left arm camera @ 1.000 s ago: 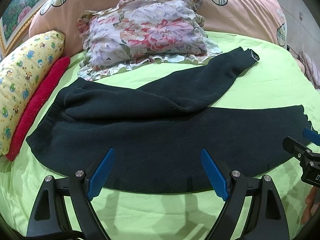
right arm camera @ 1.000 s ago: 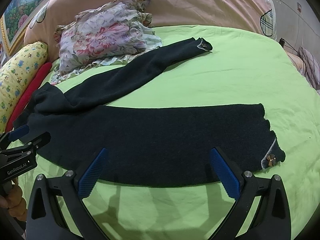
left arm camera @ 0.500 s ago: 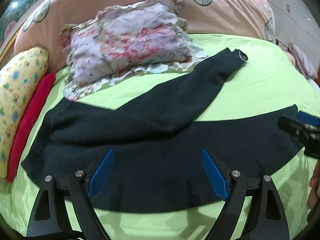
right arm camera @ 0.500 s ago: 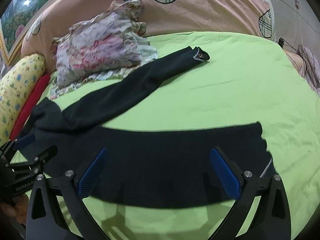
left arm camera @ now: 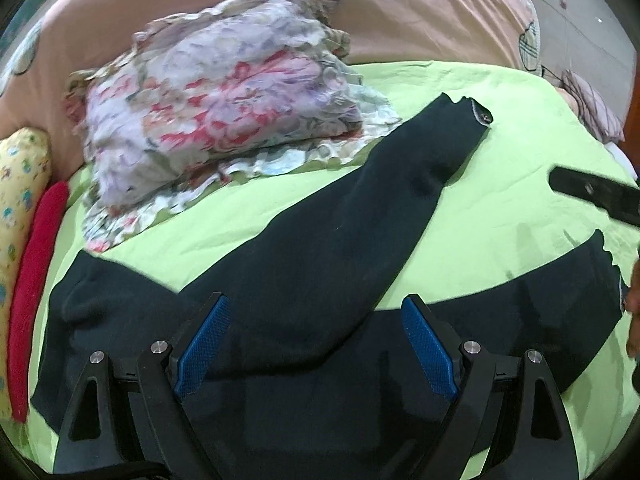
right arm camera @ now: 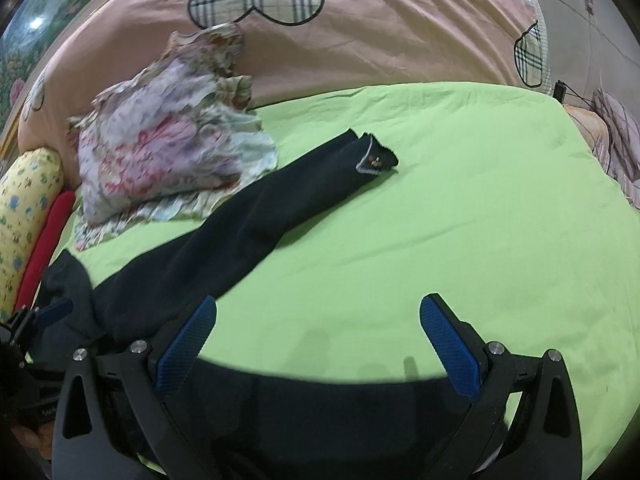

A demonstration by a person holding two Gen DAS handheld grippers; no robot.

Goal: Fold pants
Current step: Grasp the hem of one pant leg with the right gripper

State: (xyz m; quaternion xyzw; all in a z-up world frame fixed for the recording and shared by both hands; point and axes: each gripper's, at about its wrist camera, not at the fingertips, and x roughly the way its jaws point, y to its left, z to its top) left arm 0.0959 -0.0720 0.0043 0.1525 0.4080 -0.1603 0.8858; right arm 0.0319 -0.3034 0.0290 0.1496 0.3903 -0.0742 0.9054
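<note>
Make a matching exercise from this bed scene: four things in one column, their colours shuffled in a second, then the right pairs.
Things:
1. spread-out knit pants
2. flat bed sheet
3. narrow rolled towel beside the dotted pillow
4. textured pads of the left gripper

Colours:
A. blue
B. lime green
C. black
D. red

Pairs: 1-C, 2-B, 3-D, 4-A

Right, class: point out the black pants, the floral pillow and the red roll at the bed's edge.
black pants (left arm camera: 320, 248), left wrist view, middle of the far leg.
floral pillow (left arm camera: 224, 112), left wrist view, centre of its face.
red roll (left arm camera: 36, 280), left wrist view, mid-length.
</note>
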